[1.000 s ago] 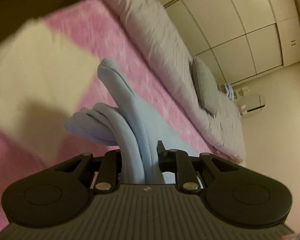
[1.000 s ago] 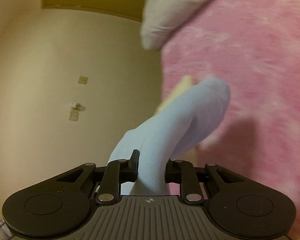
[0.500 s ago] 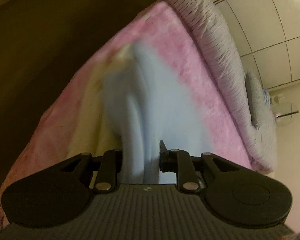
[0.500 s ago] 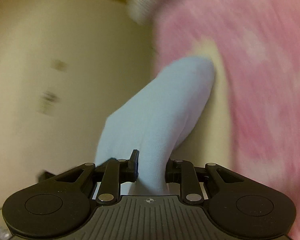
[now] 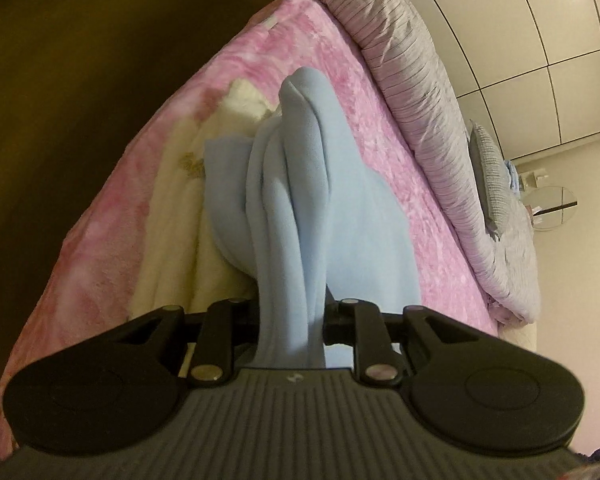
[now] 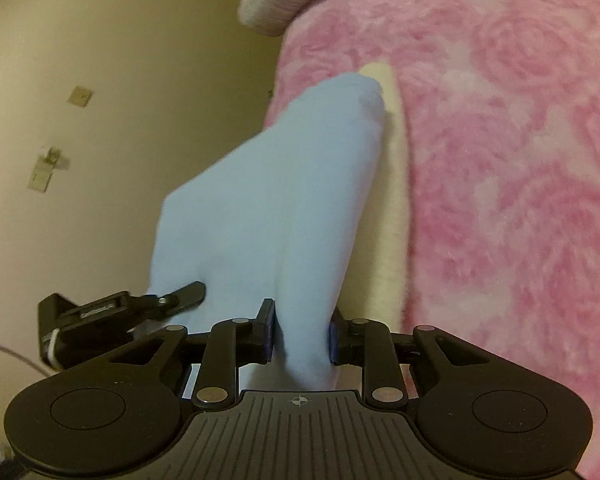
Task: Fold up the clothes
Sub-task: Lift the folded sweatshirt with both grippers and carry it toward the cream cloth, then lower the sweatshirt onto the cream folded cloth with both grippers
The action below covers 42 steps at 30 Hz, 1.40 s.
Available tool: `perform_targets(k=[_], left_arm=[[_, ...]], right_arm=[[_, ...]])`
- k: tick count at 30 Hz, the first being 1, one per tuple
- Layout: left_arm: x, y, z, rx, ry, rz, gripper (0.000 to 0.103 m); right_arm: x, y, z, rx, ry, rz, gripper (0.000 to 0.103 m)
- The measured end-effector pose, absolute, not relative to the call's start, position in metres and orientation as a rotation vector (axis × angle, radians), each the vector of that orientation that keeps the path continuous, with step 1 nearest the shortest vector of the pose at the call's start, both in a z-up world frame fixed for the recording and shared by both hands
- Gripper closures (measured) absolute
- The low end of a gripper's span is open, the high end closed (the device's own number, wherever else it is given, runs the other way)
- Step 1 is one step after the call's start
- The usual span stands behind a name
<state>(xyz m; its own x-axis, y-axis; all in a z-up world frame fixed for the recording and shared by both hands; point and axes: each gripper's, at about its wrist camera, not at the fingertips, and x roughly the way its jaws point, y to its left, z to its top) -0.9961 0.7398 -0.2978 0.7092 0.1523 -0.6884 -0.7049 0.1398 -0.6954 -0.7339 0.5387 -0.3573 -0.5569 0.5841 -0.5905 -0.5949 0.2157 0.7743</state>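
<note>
**Both tongs pinch the blue garment; it runs straight ahead of each toward the bed**

My left tongs (image 5: pixel 290 314) are closed on a bunched rope of the light blue garment (image 5: pixel 296 200). From the jaws the cloth runs forward, away from me, in several thick folds, and its far end stands over the pink blanket (image 5: pixel 380 128) on the bed. A broader flap of the same blue cloth spreads to the right of the bunch. A cream patch of the bedding (image 5: pixel 172 216) lies under and to the left of it. Beyond the blanket is a grey striped duvet (image 5: pixel 412 80).

My right tongs (image 6: pixel 302 334) are also clamped on the light blue garment (image 6: pixel 276 200), here a smoother, flatter panel that widens from the jaws and then narrows to a rounded end. That end sits over the cream strip (image 6: pixel 392 200) at the edge of the pink blanket (image 6: pixel 500 160). In this view the left tongs (image 6: pixel 180 294) show just to the left, touching the same cloth, so my two grips are close together.

So the garment's long axis lies along both pairs of fingers, pointing at the bed. I judge it is hanging from my grips, not yet laid flat, though I cannot tell how much of it rests on the blanket. The coming move likely calls for spreading my hands apart across that axis and lowering the cloth forward onto the bed. Neither hand is clearly nearer.
</note>
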Motion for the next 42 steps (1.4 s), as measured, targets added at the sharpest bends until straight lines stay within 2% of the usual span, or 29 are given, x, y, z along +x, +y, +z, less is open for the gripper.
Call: perform_targets(k=[2, 7, 9, 11, 13, 15, 18, 20, 23, 29, 33, 37, 42], left_arm=[[-1.003, 0.733, -0.286, -1.264, 0.538, 0.698, 0.082], [-1.018, 0.691, -0.228, -1.107, 0.551, 0.939, 0.085], [-1.015, 0.670, -0.206, -1.013, 0.559, 1.014, 0.095], [-1.007, 0.651, -0.190, -0.956, 0.545, 1.009, 0.099], [-0.997, 0.641, -0.189, -0.936, 0.543, 0.966, 0.102], [-0.987, 0.640, -0.204, -0.903, 0.610, 0.944, 0.103], [-0.987, 0.645, -0.233, -0.911, 0.667, 0.973, 0.103], [-0.990, 0.649, -0.251, -0.936, 0.668, 0.980, 0.101], [-0.990, 0.650, -0.251, -0.897, 0.705, 0.971, 0.102], [-0.986, 0.658, -0.212, -0.834, 0.676, 0.955, 0.103], [-0.979, 0.689, -0.220, -0.812, 0.698, 0.950, 0.103], [-0.977, 0.712, -0.252, -0.848, 0.782, 0.952, 0.103], [-0.981, 0.717, -0.237, -0.830, 0.750, 0.934, 0.103]], right_arm=[[-0.732, 0.540, -0.347, -0.052, 1.524, 1.522, 0.073], [-0.729, 0.551, -0.284, -0.275, 1.279, 1.509, 0.073], [-0.732, 0.542, -0.265, -0.314, 1.143, 1.516, 0.073], [-0.739, 0.540, -0.254, -0.342, 1.064, 1.554, 0.073], [-0.756, 0.535, -0.253, -0.392, 1.017, 1.637, 0.073], [-0.777, 0.531, -0.259, -0.470, 0.970, 1.715, 0.078], [-0.807, 0.530, -0.283, -0.623, 0.920, 1.763, 0.079], [-0.821, 0.537, -0.306, -0.725, 0.926, 1.751, 0.079], [-0.830, 0.547, -0.305, -0.790, 0.900, 1.771, 0.079], [-0.807, 0.577, -0.273, -0.683, 0.957, 1.692, 0.079], [-0.795, 0.604, -0.272, -0.636, 0.978, 1.587, 0.079], [-0.811, 0.608, -0.300, -0.758, 1.048, 1.538, 0.079], [-0.818, 0.613, -0.278, -0.700, 1.044, 1.553, 0.079]])
